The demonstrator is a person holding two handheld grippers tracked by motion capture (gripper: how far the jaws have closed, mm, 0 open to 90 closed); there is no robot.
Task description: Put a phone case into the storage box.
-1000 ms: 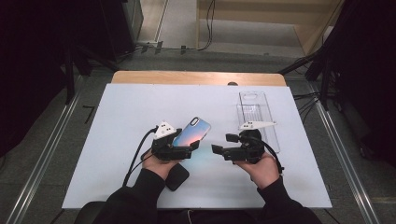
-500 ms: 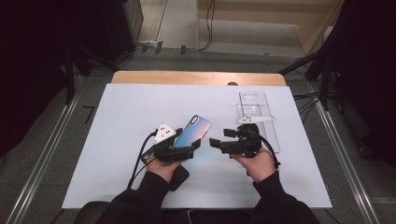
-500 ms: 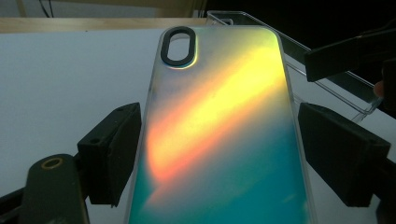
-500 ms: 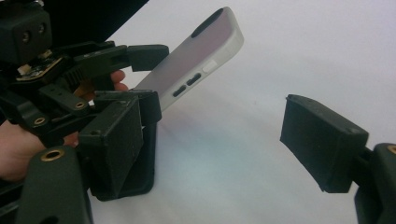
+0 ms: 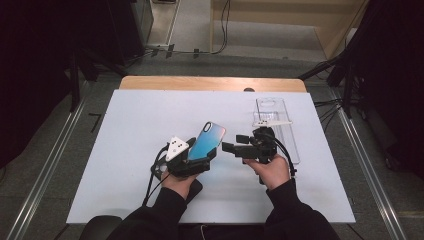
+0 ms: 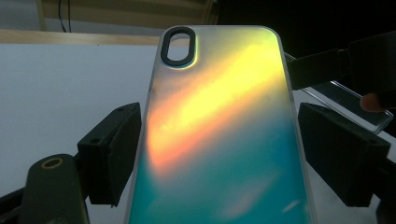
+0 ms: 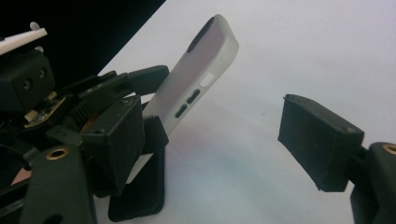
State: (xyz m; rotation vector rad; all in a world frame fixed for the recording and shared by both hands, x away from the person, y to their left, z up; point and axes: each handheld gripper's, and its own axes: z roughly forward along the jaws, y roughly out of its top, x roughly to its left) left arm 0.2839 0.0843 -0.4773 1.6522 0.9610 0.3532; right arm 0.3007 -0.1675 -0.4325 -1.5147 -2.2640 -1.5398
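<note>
One iridescent phone case (image 5: 206, 141) sits clamped by its long edges in the left gripper (image 5: 199, 161), tilted up off the white table (image 5: 125, 150) near its middle, camera cutout toward 1 o'clock. At its 3 o'clock, just apart, the right gripper (image 5: 231, 148) points at it, jaws spread and holding nothing. A clear case (image 5: 278, 127) lies farther off at 3 o'clock.

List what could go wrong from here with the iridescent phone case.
The left hand-held gripper holds the iridescent phone case only near its lower end, tilted off the table; it could pivot or slip. The open right hand-held gripper points at it and might knock it loose.
</note>
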